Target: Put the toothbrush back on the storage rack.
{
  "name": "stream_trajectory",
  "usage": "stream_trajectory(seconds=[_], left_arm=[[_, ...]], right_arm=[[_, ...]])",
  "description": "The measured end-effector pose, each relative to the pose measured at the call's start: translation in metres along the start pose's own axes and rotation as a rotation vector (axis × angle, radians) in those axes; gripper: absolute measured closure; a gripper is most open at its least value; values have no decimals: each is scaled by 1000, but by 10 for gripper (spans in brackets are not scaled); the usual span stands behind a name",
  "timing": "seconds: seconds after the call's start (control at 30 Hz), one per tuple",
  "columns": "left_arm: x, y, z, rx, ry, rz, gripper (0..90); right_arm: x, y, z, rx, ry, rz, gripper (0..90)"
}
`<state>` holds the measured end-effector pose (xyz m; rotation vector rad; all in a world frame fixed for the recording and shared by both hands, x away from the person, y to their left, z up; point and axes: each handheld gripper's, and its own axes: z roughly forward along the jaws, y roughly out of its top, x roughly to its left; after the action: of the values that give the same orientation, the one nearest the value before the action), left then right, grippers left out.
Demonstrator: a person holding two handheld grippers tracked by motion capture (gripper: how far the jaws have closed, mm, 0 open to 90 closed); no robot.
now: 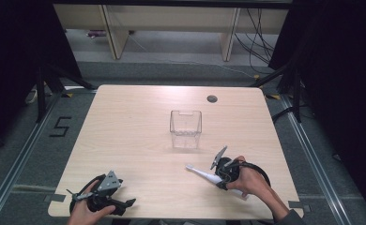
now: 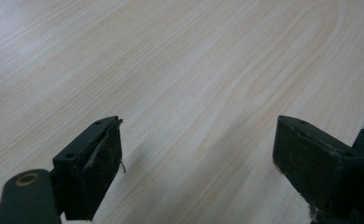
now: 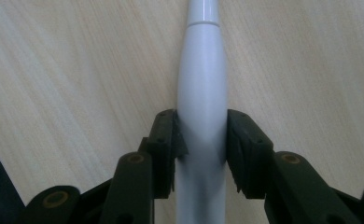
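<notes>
Here my right gripper [image 3: 202, 140] is clamped across the thick body of the white electric toothbrush [image 3: 202, 98] lying on the counter [image 1: 125, 140]. I judge it light, rigid and glossy-slippery, so the wide waist suits better than the thin neck. My left gripper [image 2: 199, 158] rests with jaws apart, holding nothing.

The place looks like a lab recording station: a pale wooden table [image 1: 125, 140] with a cable grommet [image 1: 212, 98] stands on grey carpet between black curtains [image 1: 12, 56], a taped number five [image 1: 60, 126] marks the floor, and loose cables [image 1: 256, 37] hang behind.
</notes>
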<state>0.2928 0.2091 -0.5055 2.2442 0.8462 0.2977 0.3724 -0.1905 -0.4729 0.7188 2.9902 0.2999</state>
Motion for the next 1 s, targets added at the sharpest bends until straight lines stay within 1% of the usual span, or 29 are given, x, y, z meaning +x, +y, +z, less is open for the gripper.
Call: stream_trajectory(seconds=[0.1, 0.13, 0.2, 0.3, 0.37, 0.43, 0.47, 0.5, 0.6, 0.63, 0.67, 0.7, 0.73, 0.8, 0.83, 0.87, 0.9, 1.0], left_arm=[[-1, 0, -1, 4, 2, -1, 153], [-1, 0, 0, 3, 0, -2, 153], [-1, 0, 0, 5, 3, -1, 153], [0, 0, 0, 5, 2, 2, 153], [-1, 0, 0, 2, 0, -2, 153], [0, 0, 0, 3, 1, 1, 153], [-1, 0, -1, 2, -7, 1, 153], [-1, 0, 0, -1, -5, -3, 153], [-1, 0, 0, 0, -5, -3, 153], [-1, 0, 0, 0, -6, -2, 153], [-1, 0, 0, 0, -6, -2, 153], [-1, 0, 0, 0, -6, -3, 153], [-1, 0, 0, 3, 1, 1, 153], [-1, 0, 0, 7, 1, 3, 153], [-1, 0, 0, 4, 1, -3, 153], [-1, 0, 0, 4, -11, 2, 153], [-1, 0, 0, -2, -7, -2, 153], [0, 0, 0, 3, 3, -1, 153]], right_arm=[[-1, 1, 2, 15, 5, 7, 655], [-1, 3, 3, 28, 8, 1, 656], [-2, 3, 3, 33, 9, -4, 657], [-1, 7, 3, 62, 10, -3, 659], [-2, 7, 3, 65, 10, -12, 660], [-3, 9, 5, 80, 2, -13, 661], [-4, 10, 4, 96, -1, -13, 661], [-2, 11, 4, 106, 7, -6, 662], [-3, 12, 4, 112, -3, -13, 663], [-2, 14, 4, 117, 15, -5, 663], [-2, 14, 4, 117, 15, -5, 663], [-2, 15, 4, 145, -5, 2, 664], [-2, 15, 4, 145, -5, 2, 664], [0, 17, 4, 153, -7, 4, 665], [0, 17, 5, 150, -18, -14, 665], [-1, 17, 6, 147, -17, -23, 665], [-2, 17, 6, 144, -19, -33, 665], [-1, 17, 6, 145, -19, -19, 666]])
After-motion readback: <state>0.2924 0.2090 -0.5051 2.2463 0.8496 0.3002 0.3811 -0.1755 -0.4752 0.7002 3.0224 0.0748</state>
